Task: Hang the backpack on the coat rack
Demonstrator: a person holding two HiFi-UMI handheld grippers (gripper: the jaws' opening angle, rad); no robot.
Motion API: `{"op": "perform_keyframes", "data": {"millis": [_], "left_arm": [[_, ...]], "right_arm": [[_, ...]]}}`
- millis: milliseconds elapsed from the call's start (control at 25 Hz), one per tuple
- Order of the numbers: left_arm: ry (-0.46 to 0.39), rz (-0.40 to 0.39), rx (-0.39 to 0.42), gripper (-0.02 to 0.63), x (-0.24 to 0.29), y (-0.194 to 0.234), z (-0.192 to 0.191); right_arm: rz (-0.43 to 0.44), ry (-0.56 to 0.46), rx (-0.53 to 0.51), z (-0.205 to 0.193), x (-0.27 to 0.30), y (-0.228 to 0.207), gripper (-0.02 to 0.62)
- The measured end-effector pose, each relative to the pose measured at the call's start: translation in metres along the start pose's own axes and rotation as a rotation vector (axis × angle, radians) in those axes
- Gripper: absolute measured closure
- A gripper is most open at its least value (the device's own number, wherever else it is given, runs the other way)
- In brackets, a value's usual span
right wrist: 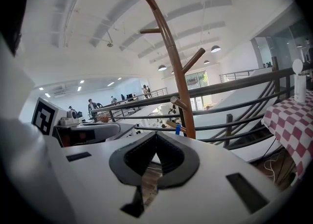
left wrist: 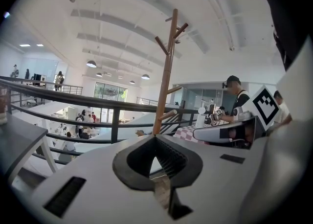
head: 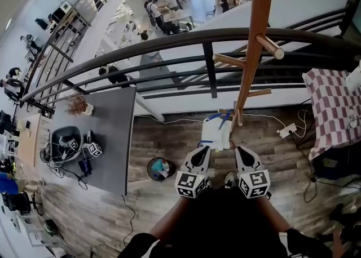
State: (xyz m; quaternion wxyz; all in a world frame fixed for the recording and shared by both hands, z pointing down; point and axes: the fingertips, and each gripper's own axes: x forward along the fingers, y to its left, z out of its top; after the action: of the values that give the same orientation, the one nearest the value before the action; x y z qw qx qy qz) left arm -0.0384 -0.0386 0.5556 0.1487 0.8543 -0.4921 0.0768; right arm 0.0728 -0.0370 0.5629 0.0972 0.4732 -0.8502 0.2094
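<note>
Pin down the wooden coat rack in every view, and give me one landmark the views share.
Head view: the coat rack slants from the top edge, right of centre, down toward mid-picture.
Left gripper view: the coat rack stands upright just right of centre.
Right gripper view: the coat rack rises at centre, bowed, its foot further right than its top.
Shared landmark: the dark metal railing behind it in all three.

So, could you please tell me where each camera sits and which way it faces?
Head view: on the person's head, looking steeply down at coat rack and railing; left gripper and right gripper show.
Left gripper view: on the left gripper, facing the coat rack along shut jaws; right gripper at right.
Right gripper view: likewise, jaws shut; left gripper at left.
Shared: coat rack and railing.
</note>
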Motion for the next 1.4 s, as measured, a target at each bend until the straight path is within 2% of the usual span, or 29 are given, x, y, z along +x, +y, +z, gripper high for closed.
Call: {"op": "perform_keyframes", "data": {"millis": [520, 1000, 1400], "left_arm": [[-0.013, 0.001, -0.03, 0.597, 0.004, 0.008, 0.002], [-0.001, 0.007, -0.016, 0.597, 0.005, 0.009, 0.0], [0.005, -0.001, -0.022, 0.597, 0.005, 0.01, -0.001]], "right_arm": [[0.019, -0.007, -0.017, 0.005, 0.002, 0.003, 0.583], [0.059, -0.01, -0.031, 0.007, 0.008, 0.01, 0.583], [0.036, -0.016, -0.016, 0.006, 0.009, 0.005, 0.583]]}}
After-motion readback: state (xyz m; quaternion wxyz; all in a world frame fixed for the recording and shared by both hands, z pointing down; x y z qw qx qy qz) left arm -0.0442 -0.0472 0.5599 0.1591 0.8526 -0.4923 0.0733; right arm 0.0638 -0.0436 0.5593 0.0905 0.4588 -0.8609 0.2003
